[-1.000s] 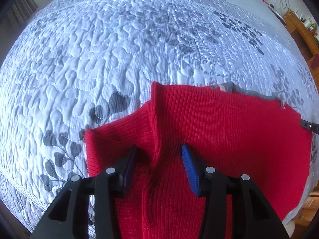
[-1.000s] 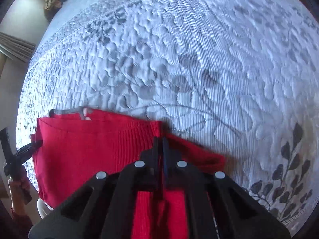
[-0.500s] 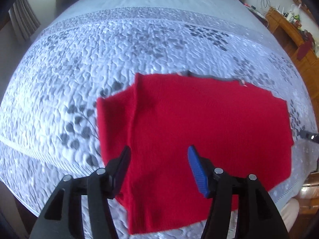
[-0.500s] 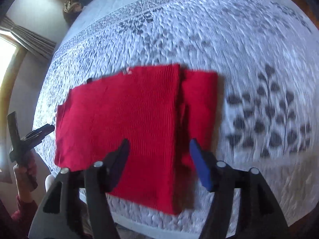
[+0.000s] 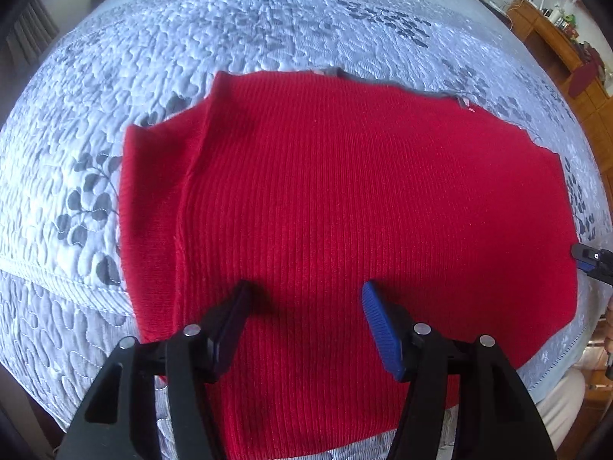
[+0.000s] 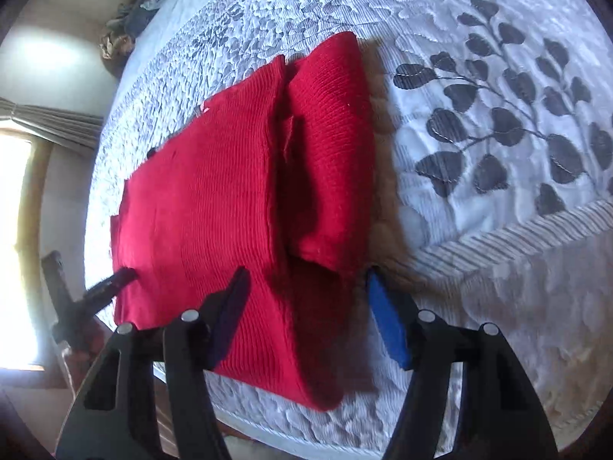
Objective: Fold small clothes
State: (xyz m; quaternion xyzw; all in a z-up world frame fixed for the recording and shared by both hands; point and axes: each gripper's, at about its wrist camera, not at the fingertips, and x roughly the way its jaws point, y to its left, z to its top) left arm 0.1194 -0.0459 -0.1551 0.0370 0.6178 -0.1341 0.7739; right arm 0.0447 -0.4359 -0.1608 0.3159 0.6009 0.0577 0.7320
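Left fingers: the left gripper (image 5: pixel 304 320) hung over the near part of the red sweater (image 5: pixel 345 211), its fingers (image 5: pixel 377 326) spread wide and holding nothing.
Right fingers: the right gripper (image 6: pixel 306 316) had its fingers (image 6: pixel 385 326) parted too, empty, poised over the near right corner of the red sweater (image 6: pixel 214 211).
Seen from across: the left gripper's tip (image 6: pixel 111 285) showed at the sweater's left edge in the right wrist view; the right gripper's tip (image 5: pixel 592 258) peeked in at the right border of the left wrist view.
Sweater: lay flat on the bed (image 5: pixel 268 34), close to its near edge, with one sleeve (image 6: pixel 329 153) folded over on the right side.
Sweater fabric: fine ribbed knit, bright red, roughly rectangular as it lay; a thin grey trim (image 5: pixel 337 72) and a small label (image 5: pixel 465 102) showed along the far edge.
Bed cover: pale quilted spread with puffy stitched swirls and dark grey leaf sprigs (image 6: pixel 509 122), and a corded band (image 6: pixel 528 237) near its edge.
Around: wooden furniture (image 5: pixel 555 34) with small clutter stood beyond the far right corner; a curtain (image 6: pixel 49 126) and bright window (image 6: pixel 15 253) were on the left; a heap of cloth (image 6: pixel 130 19) sat at the far end of the bed.
In the way: the black gripper frames hid the sweater's nearest hem in both views.
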